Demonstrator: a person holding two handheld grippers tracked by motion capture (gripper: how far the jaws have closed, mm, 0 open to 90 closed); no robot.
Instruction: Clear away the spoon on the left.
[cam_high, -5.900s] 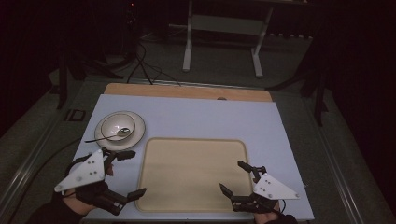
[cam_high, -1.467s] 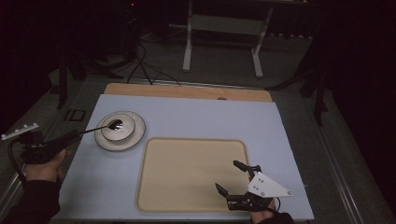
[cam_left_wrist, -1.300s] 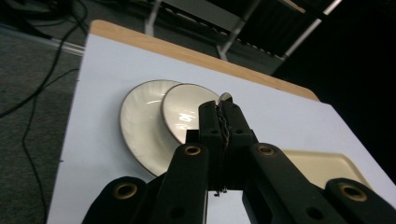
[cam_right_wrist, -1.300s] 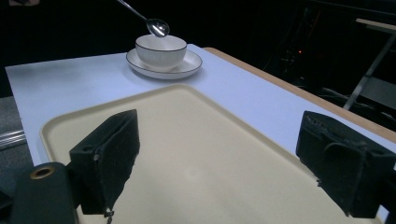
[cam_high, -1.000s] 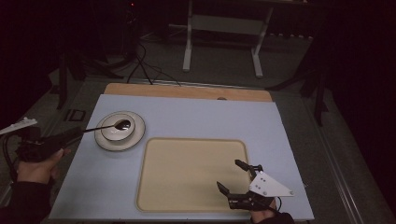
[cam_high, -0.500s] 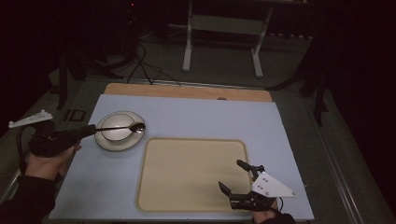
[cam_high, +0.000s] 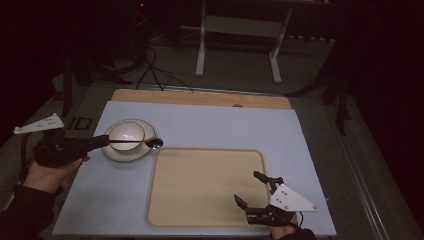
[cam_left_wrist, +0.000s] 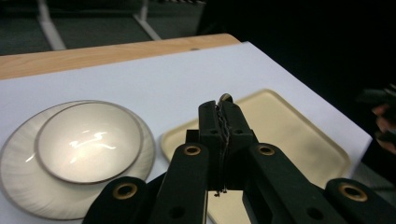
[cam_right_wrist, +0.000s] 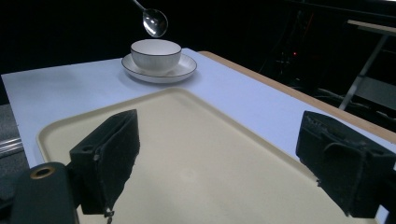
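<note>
A: High view first. Left tool pressed together on the handle of a spoon, held level above the desk.
B: Long axis?
A: Straight out from the tool tip toward the tray; spoon bowl at the far end, hanging past the white bowl and over the saucer rim nearest the tray.
B: And the right tool?
A: Spread wide, nothing between, low over the tray's near right part. Well apart from the spoon; left tool plainly the one carrying.

A: Left gripper view next. Left tool clamped tight on the thin handle edge, spoon tip just peeking beyond the pads.
B: Tray from there?
A: Tray ahead and right of the tool; white bowl on its saucer off to the left, lower.

A: Right gripper view last. Right tool gaping, empty, tray floor directly under.
B: Spoon?
A: Spoon far ahead and up, hovering above the white bowl and saucer, not touching.
B: So the coming move?
A: Likely onward along the handle's line, from saucer edge to tray, then down.
</note>
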